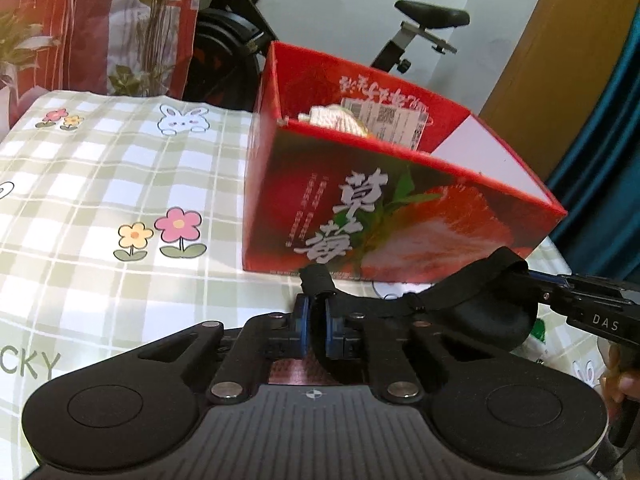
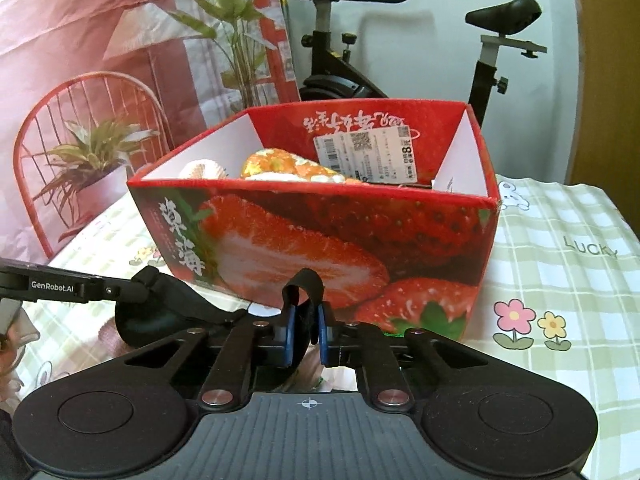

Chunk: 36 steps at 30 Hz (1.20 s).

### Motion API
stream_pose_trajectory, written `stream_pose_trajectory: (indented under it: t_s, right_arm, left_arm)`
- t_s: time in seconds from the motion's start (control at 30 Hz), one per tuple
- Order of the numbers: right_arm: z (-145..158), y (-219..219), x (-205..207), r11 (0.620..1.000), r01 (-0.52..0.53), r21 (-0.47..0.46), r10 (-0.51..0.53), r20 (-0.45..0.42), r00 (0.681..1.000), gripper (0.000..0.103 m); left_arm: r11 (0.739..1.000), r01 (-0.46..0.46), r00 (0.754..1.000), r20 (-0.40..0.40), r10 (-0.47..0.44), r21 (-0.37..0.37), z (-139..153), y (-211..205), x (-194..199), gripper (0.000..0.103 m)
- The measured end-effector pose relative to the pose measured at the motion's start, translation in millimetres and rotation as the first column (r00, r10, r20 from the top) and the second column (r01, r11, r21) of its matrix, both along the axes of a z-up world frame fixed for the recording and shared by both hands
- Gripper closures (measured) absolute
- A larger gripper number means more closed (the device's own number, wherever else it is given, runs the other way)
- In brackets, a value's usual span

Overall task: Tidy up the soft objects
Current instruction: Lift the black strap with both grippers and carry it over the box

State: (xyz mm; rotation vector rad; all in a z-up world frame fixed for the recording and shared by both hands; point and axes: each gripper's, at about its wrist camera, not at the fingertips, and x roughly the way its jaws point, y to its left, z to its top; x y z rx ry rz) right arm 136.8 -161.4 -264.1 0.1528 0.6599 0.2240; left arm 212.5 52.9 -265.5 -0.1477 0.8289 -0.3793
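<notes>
A black eye mask (image 1: 486,304) hangs between both grippers, just in front of the red strawberry box (image 1: 384,216). My left gripper (image 1: 316,320) is shut on one strap end. My right gripper (image 2: 306,330) is shut on the other strap end; the mask's padded cup (image 2: 160,304) shows at its left. The box (image 2: 320,240) is open on top and holds a white soft item (image 1: 340,120) and an orange flowered soft item (image 2: 280,166).
The box stands on a green checked cloth (image 1: 100,184) with flower and rabbit prints. An exercise bike (image 2: 400,60) stands behind the table. A red chair with a plant (image 2: 84,156) is at the back left.
</notes>
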Motion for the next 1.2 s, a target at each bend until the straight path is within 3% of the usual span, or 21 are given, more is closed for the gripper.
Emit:
stream_pose_trajectory:
  t_s: [0.57,1.2]
  right_arm:
    - [47.3,-4.9,-23.7,1.0,-0.008,-0.006,0.009,0.107,0.994,0.093]
    - [87.0,-6.8,-30.2,1.0,-0.016,-0.024,0.021,0.184,0.983,0.093]
  left_arm:
    - [0.999,0.04,0.983,0.178,-0.039,0.0,65.6,-9.8,-34.1,0.095]
    - [0.998,0.057,0.956,0.289,-0.049,-0.019,103.8,-12.3,-42.6,0.095]
